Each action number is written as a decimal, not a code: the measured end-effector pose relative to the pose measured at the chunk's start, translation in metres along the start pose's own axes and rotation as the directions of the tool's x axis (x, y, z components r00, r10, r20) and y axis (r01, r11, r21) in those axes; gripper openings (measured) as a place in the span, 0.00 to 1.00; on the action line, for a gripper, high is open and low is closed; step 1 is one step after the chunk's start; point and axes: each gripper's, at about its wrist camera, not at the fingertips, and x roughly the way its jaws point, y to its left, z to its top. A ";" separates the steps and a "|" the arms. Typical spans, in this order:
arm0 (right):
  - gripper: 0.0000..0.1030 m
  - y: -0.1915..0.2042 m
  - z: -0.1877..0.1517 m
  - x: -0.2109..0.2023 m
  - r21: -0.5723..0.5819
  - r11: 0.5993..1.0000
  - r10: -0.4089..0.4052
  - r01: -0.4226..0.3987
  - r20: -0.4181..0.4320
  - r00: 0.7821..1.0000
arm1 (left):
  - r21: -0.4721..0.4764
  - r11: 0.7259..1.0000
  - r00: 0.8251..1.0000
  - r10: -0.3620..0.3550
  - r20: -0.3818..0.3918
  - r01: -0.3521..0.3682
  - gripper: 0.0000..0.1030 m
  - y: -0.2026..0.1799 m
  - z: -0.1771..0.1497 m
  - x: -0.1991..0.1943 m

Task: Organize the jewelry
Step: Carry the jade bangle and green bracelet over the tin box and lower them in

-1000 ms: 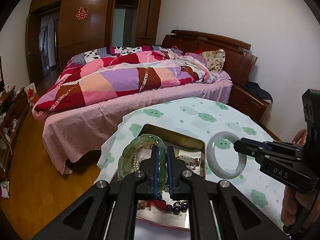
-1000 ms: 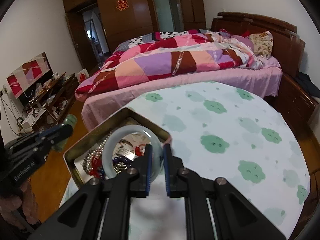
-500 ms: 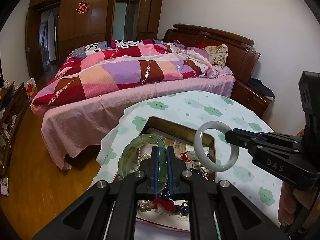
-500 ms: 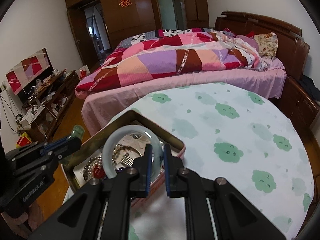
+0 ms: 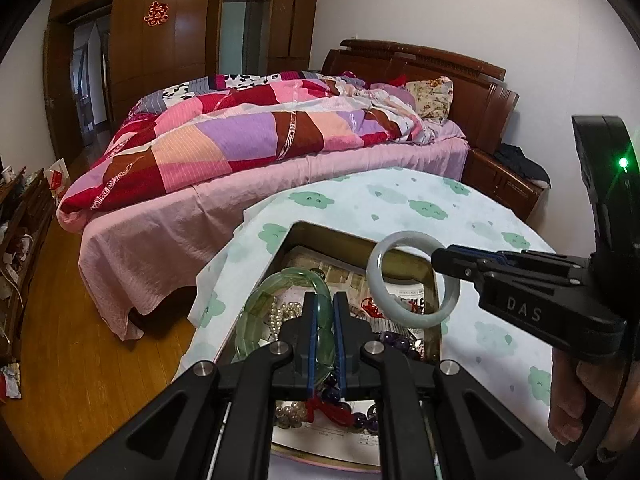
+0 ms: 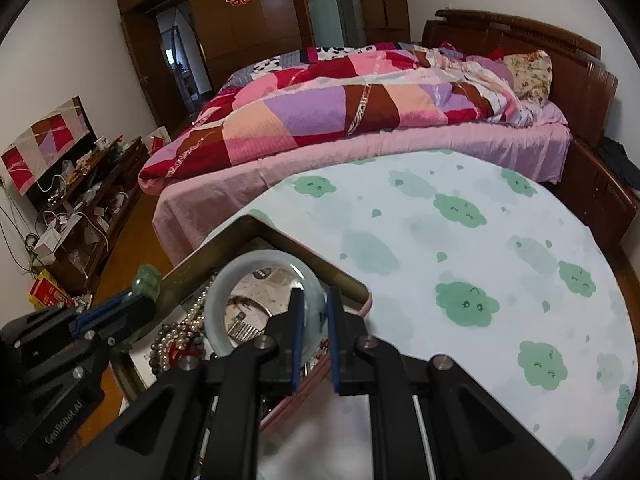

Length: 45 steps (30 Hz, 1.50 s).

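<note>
Your right gripper (image 6: 313, 330) has carried the pale jade bangle (image 5: 412, 278) over the tin (image 5: 404, 268), jaws clamped, left gripper (image 5: 321, 334) pinching the green bangle (image 5: 262, 302) at 9 o'clock; lower both in.

Round desk (image 6: 460, 240) under a pale cloth printed with green clouds, standing just beside the pink-sheeted bed (image 6: 360, 148). On the cloth near the left edge, one open brass-coloured metal tin (image 5: 404, 266) with a corner pointing toward the bed, holding bead strands and printed paper. Rest of the cloth bare. Below, wooden floor (image 5: 80, 360)
</note>
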 end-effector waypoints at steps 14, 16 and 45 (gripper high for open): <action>0.12 -0.003 -0.006 0.018 0.024 1.000 -0.017 0.018 -0.039 0.999 | 0.027 1.000 0.998 0.002 -0.056 -0.001 0.06 -0.001 -0.010 0.025; 0.12 -0.003 -0.008 0.019 0.026 0.999 -0.017 0.019 -0.041 0.999 | 0.026 1.000 0.998 0.007 -0.066 -0.005 0.06 0.001 -0.010 0.030; 0.12 -0.001 -0.008 0.037 0.003 1.000 -0.026 0.026 -0.084 0.996 | -0.003 1.000 0.992 0.022 -0.121 -0.022 0.06 0.015 -0.011 0.057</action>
